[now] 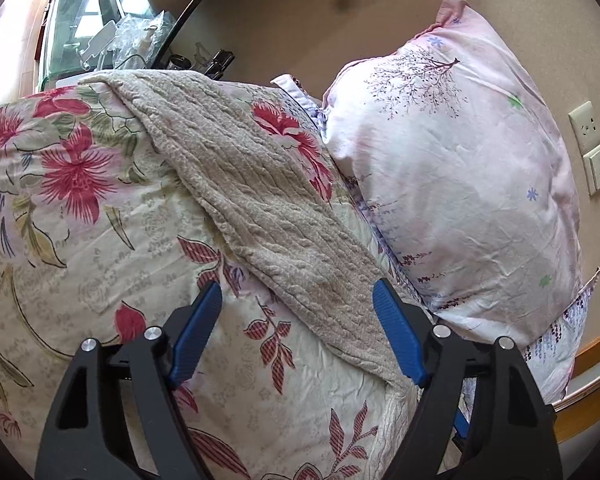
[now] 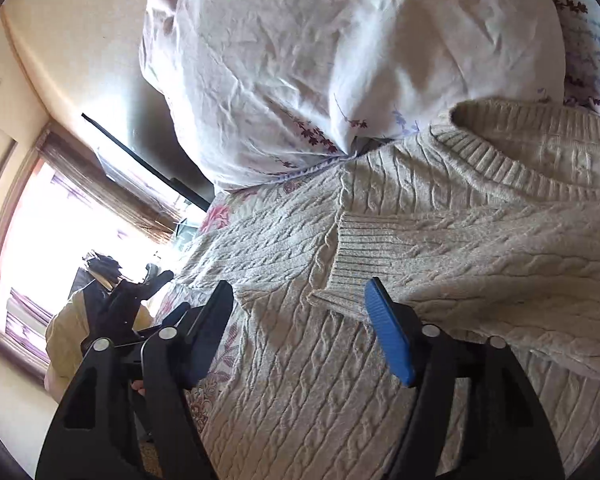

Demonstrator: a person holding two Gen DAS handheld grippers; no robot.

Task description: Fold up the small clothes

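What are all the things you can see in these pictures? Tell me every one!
sweater: one, beige cable-knit, spread on the quilt, one sleeve folded across its front
quilt: one, cream with red flowers, under the sweater
pillow: one, pale pink with a tree print, beside the sweater's collar, against the wall
wall sockets: two, cream, on the wall to the right of the pillow
glass tank: one, dark-rimmed, behind the quilt
window: one, bright, brown frame, far side of the room
left gripper: one, black with blue pads, open over the sweater's edge
right gripper: one, same colours, open by the sleeve cuff
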